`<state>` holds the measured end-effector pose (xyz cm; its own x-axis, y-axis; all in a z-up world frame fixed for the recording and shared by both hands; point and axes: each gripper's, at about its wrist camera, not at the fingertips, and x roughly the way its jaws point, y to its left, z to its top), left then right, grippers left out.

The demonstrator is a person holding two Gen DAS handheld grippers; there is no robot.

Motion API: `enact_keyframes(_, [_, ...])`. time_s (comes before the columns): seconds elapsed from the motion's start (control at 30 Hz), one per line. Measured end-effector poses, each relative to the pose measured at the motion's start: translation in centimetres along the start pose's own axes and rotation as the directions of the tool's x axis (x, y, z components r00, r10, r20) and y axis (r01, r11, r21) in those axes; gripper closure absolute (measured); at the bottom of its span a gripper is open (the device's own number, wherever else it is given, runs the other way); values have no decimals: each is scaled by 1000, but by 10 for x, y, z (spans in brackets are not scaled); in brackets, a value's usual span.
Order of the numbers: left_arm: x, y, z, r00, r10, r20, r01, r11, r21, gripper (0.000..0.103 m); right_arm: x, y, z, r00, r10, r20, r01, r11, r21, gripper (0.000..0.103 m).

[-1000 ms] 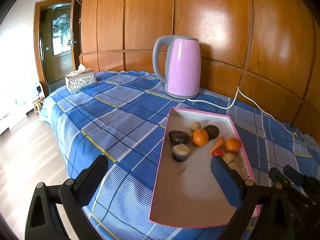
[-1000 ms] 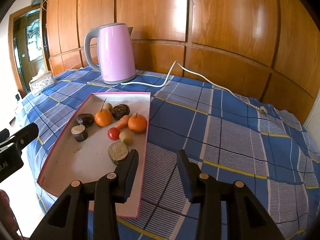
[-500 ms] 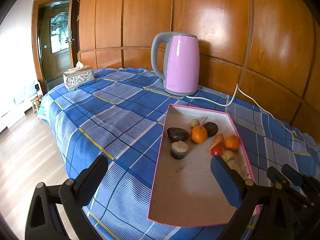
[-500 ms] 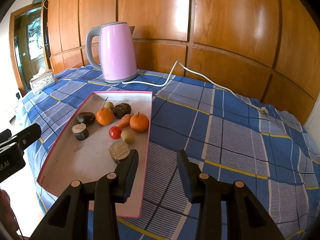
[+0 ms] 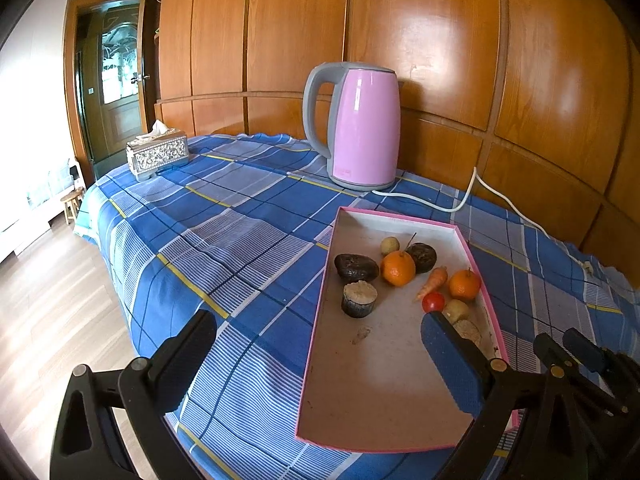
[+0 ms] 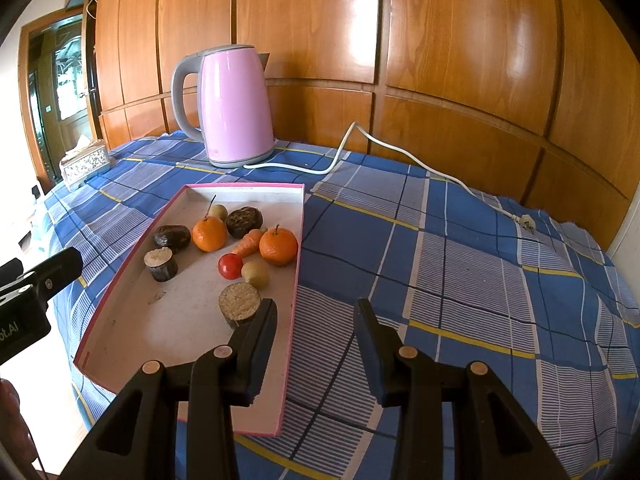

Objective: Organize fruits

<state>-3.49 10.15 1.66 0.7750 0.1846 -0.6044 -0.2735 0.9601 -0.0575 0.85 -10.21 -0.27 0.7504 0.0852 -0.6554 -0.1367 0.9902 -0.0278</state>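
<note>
A pink-rimmed tray (image 5: 320, 312) (image 6: 298, 276) lies on the blue checked tablecloth. It holds two oranges (image 6: 209, 234) (image 6: 279, 246), a tomato (image 6: 230, 266), a small carrot (image 6: 250, 242), two dark brown fruits (image 6: 172, 237) (image 6: 244, 221), two cut dark cylinders (image 6: 161, 264) (image 6: 239, 305) and two small yellowish fruits (image 6: 255, 274). My left gripper (image 5: 316, 344) hangs wide open over the tray's near left rim, holding nothing. My right gripper (image 6: 316, 312) is open with a narrower gap above the tray's right rim, its left finger (image 6: 264, 320) just in front of the nearer cylinder.
A pink kettle (image 5: 362, 128) (image 6: 236, 108) stands at the back by the wood-panelled wall. Its white cord (image 6: 400, 152) trails right to a loose plug (image 6: 528, 224). A silver tissue box (image 5: 157, 153) sits at the far left corner. The table drops off to wooden floor on the left.
</note>
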Motion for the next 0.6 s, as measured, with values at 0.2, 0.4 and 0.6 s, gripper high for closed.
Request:
enact_keyframes(0.2, [1, 0, 0, 1000, -2, -6, 2, 1000, 0, 0, 0, 0, 0, 1000, -1, 0, 1, 1000, -2, 63])
enact_keyframes(0.4, [3, 1, -1, 1000, -1, -12, 1, 1000, -1, 0, 2, 0, -1, 1000, 1, -3, -1, 1000, -3, 63])
enact_keyframes(0.6, [5, 0, -1, 1000, -7, -14, 7, 1000, 6, 0, 3, 0, -2, 1000, 2, -7, -2, 1000, -4, 63])
